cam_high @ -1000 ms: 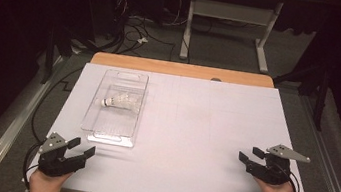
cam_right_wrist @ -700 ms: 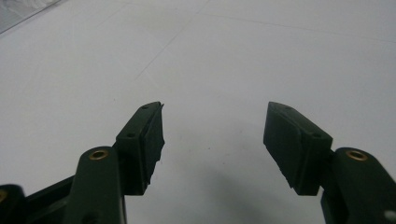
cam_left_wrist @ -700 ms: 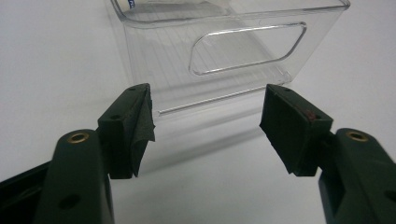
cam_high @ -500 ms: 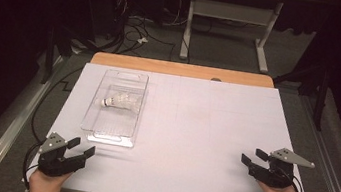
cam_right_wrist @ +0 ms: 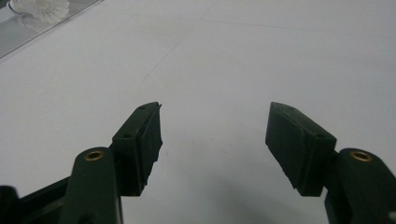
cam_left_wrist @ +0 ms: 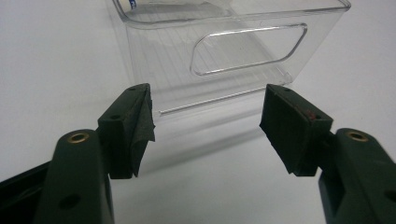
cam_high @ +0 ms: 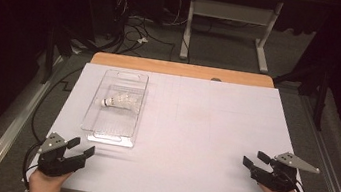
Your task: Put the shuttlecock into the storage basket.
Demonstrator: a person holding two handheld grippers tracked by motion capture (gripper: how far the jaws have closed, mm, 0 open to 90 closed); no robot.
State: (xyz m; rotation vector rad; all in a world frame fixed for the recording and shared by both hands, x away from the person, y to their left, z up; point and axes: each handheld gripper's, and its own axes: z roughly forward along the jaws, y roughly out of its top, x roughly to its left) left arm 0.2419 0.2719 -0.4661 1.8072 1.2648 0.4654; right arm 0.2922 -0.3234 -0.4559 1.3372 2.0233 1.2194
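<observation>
A clear plastic bin (cam_high: 111, 133) lies on the left half of the white table cover (cam_high: 204, 131), with a white shuttlecock (cam_high: 119, 101) on its side inside. My left gripper (cam_high: 81, 146) rests at the near left corner, open, aimed at the bin's near end wall (cam_left_wrist: 243, 46); nothing sits between its pads (cam_left_wrist: 208, 107). My right gripper (cam_high: 254, 158) is at the near right, open and empty; its jaws have just been opening. In the right gripper view (cam_right_wrist: 215, 116) bare cover lies ahead, with the shuttlecock (cam_right_wrist: 39, 9) and bin (cam_right_wrist: 28, 35) far off at the upper left.
A strip of wooden tabletop (cam_high: 182, 70) shows beyond the cover's far edge. Behind the table, cables (cam_high: 132, 30) lie on the floor by a white desk frame (cam_high: 230, 18). Metal rails (cam_high: 6, 133) run along both sides of the table.
The right gripper has shifted slightly toward the near edge and its jaws stand a little wider. The left gripper, bin and shuttlecock have not moved.
</observation>
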